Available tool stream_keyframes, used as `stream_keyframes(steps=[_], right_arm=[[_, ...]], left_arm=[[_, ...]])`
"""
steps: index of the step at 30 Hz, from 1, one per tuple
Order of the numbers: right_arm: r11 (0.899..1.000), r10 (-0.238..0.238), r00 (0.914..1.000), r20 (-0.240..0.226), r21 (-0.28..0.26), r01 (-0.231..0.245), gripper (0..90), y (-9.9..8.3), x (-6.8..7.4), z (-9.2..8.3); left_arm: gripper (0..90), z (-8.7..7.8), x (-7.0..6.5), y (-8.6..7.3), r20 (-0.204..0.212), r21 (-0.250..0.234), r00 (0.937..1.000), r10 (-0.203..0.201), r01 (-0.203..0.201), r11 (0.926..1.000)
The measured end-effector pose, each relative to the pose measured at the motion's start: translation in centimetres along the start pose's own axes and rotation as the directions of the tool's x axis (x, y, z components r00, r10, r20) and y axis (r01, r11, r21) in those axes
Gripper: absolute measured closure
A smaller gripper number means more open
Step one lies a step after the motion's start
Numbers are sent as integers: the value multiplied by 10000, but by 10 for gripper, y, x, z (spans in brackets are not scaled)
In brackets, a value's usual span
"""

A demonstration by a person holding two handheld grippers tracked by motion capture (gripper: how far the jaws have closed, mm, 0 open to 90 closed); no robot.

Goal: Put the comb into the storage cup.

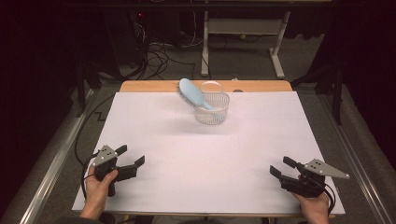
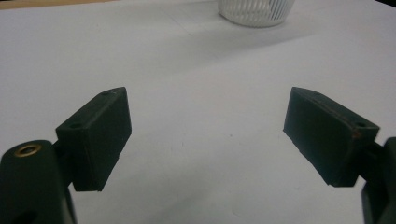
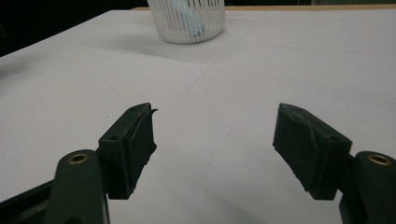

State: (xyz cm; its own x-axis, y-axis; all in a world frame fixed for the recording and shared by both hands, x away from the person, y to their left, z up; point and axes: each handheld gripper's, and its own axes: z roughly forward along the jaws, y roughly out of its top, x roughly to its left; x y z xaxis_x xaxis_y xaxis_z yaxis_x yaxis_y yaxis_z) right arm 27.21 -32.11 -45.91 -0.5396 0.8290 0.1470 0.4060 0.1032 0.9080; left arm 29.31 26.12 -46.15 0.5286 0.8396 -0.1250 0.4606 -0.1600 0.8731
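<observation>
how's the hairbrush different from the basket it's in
The hairbrush is solid light blue; the basket is white and slatted. The hairbrush leans tilted, its head sticking out over the rim; the basket stands upright on the table. Both sit at the far middle.

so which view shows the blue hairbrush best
The high view: the blue hairbrush shows nearly whole, handle down in the white basket, head leaning out over its left rim. The right gripper view gives only a blue strip behind the basket's slats. The left gripper view catches just the basket's base.
</observation>
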Motion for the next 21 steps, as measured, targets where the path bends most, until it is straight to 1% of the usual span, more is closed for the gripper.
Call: stream_keyframes(steps=[3,7,9,12,15,21], right_arm=[[10000,86,10000,50,-6,-86,298,0,-1,-1],[9999,90,9999,64,-46,-90,298,0,-1,-1],[9999,98,9998,146,-55,-98,298,0,-1,-1],[9998,185,9994,285,-93,-183,298,-1,-2,-3],[9997,252,9994,256,-18,-252,296,-1,-4,-3],[9998,214,9994,270,33,-215,297,-1,-2,-2]], left_arm=[[160,1,0,-3,15,38,10000,-28,28,10000],[160,2,-1,-6,28,70,10000,-25,25,10000],[161,2,-1,-8,17,78,10000,-45,45,10000],[160,1,-2,-10,36,61,9999,-133,132,9999],[160,0,-1,-12,49,35,9996,-261,261,9997],[160,0,3,-17,62,86,9984,-569,568,9983]])
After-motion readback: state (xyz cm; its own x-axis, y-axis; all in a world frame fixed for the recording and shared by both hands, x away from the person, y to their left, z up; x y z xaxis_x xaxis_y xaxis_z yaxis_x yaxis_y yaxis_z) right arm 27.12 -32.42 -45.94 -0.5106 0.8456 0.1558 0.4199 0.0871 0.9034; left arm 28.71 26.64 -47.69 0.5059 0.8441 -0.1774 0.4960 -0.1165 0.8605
